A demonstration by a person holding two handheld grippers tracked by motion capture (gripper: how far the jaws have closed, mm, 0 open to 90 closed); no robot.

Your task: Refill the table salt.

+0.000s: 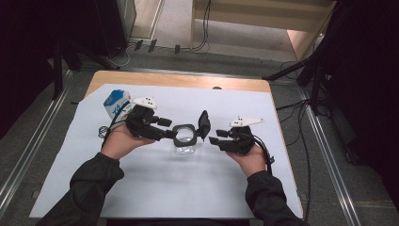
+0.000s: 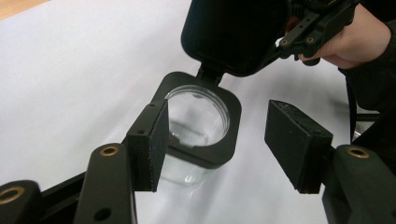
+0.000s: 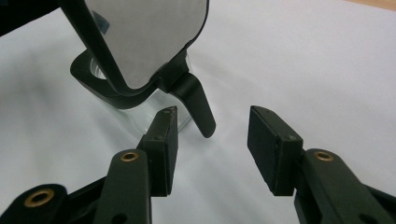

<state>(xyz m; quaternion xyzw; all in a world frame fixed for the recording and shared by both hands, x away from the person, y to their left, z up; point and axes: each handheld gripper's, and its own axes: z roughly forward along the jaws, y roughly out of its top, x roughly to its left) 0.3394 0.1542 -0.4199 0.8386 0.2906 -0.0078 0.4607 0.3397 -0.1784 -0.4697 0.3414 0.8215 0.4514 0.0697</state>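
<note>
- A small clear glass jar (image 1: 184, 147) with a squarish black collar around its mouth stands upright near the middle of the white sheet (image 1: 155, 188) that covers the wooden table (image 1: 179, 80).
- Its black hinged lid (image 1: 204, 123) is flipped up and stands on edge at the jar's right side, attached to the collar by a hinge.
- In the right gripper view the lid's underside shows a pale, flat lining, and a black tab (image 3: 198, 105) juts down from the hinge area toward the sheet.
- The left hand-held gripper (image 1: 168, 131) comes in from the left, level with the collar. Its jaws are parted, nothing is pinched, and in the left gripper view one pad (image 2: 154, 142) sits right against the near corner of the collar while the other pad stands well clear of the jar.
- The right hand-held gripper (image 1: 214, 137) sits just to the right of the jar, jaws apart and empty. In its own view the tab lies just beyond the left pad (image 3: 163, 149), not between the jaws.
- A blue-and-white carton (image 1: 116, 102) stands behind the left hand (image 1: 123, 140), toward the back left of the sheet.
- Both forearms in dark sleeves (image 1: 89, 183) reach in from the near edge of the table.
</note>
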